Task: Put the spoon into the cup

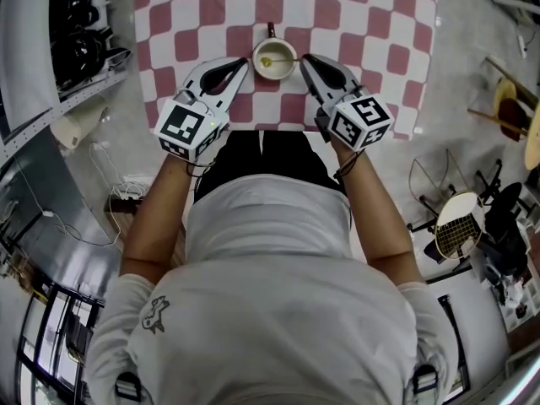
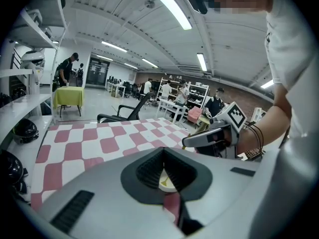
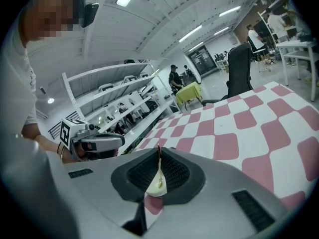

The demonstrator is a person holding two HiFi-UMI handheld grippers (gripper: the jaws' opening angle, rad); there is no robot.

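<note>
checkered cloth (image 1: pixel 371 24), spoon (image 1: pixel 267 62) in cup (image 1: pixel 293 58) between closed left tongs (image 1: pixel 246 62) and closed right tongs (image 1: pixel 305 58)

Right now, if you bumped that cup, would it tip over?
Probably not easily: the cup looks wide and sits flat on the checkered tablecloth. It may slide instead, bunching the cloth. The small spoon lying inside would likely rattle.

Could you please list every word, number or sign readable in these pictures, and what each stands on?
No readable text anywhere.
On the left gripper and right gripper: black-and-white square marker patterns, no letters or digits.
On the shirt sleeve: a small animal figure, no words.
On the shelves in the background: any print is too small or blurred to read.
</note>
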